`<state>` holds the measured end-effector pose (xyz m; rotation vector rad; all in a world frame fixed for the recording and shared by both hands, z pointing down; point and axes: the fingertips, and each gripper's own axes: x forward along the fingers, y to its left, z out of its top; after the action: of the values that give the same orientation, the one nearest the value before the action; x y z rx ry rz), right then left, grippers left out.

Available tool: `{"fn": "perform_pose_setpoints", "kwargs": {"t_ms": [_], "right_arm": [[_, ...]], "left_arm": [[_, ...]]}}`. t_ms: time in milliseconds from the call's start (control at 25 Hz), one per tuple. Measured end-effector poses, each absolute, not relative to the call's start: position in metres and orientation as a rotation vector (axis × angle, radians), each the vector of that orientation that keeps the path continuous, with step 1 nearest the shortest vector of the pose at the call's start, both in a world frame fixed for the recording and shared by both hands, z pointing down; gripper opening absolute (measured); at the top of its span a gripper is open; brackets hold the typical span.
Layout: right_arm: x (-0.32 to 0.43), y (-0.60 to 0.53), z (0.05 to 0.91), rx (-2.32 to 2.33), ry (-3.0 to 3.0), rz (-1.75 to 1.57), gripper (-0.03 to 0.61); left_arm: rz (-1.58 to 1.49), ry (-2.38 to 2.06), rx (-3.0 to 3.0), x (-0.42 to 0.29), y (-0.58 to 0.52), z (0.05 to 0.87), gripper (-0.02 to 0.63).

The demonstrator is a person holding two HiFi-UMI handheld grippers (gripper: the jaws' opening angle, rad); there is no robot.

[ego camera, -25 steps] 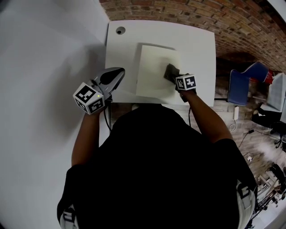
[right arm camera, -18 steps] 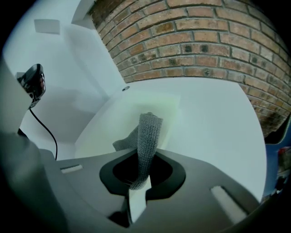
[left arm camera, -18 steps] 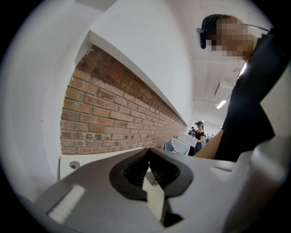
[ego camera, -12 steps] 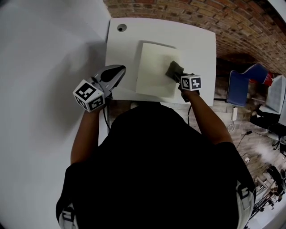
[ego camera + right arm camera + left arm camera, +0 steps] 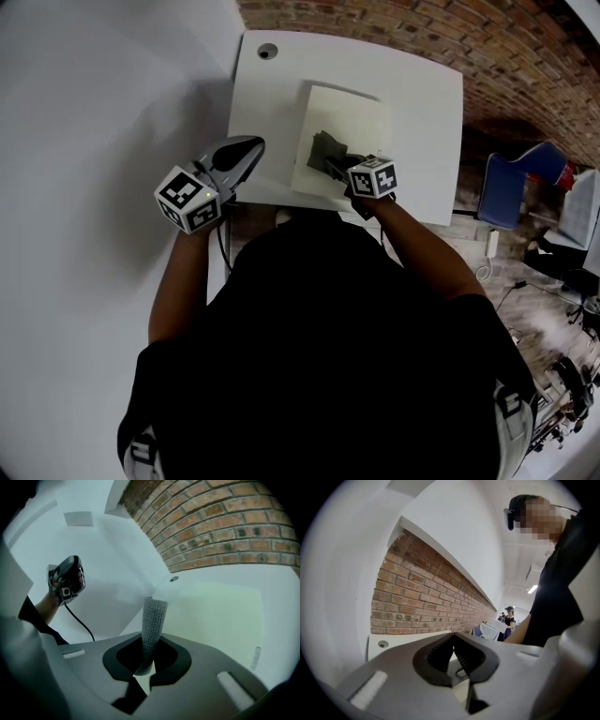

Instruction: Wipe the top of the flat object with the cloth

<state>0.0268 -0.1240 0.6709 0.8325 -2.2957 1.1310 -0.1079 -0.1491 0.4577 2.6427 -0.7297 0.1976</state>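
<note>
On the near end of the board [image 5: 364, 111], the right gripper [image 5: 336, 169] pinches the cloth [image 5: 322, 148]; most of it lies ahead. The left gripper [image 5: 246, 148] is closed, empty.

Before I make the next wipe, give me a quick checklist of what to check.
1. Cloth gripped: ok, the right gripper has its jaws shut on it.
2. Cloth on the board: ok, it lies on the board's left half.
3. Left gripper clear of the board: ok, it is shut, empty, and over the table's left edge.
4. Board steadied: not ok, nothing holds it down.
5. Wiping path: ok, nothing else lies on the board.
6. Which parts are already clean: cannot tell.
</note>
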Motion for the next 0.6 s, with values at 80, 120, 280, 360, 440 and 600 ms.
{"fn": "perform_pose_setpoints", "kwargs": {"t_ms": [80,120,280,360,440,600], "right_arm": [[0.000,-0.115,0.673,0.757,-2.299,1.110,0.015],[-0.012,-0.110,0.674,0.719,-2.302,1.102,0.015],[-0.044,-0.093,0.686,0.606,-2.291,1.093,0.015],[-0.049,-0.089,0.697,0.585,-2.264,1.114,0.015],[-0.049,-0.086,0.709,0.584,-2.223,1.143,0.015],[-0.042,-0.078,0.730,0.615,-2.114,1.178,0.015]], "left_arm": [[0.201,-0.736,2.637,-0.113,-0.147,0.458,0.002],[0.204,-0.738,2.635,-0.114,-0.147,0.459,0.002],[0.218,-0.740,2.629,-0.117,-0.142,0.461,0.002],[0.225,-0.740,2.629,-0.117,-0.139,0.461,0.002],[0.234,-0.741,2.630,-0.120,-0.138,0.461,0.002],[0.232,-0.758,2.622,-0.131,-0.137,0.464,0.002]]}}
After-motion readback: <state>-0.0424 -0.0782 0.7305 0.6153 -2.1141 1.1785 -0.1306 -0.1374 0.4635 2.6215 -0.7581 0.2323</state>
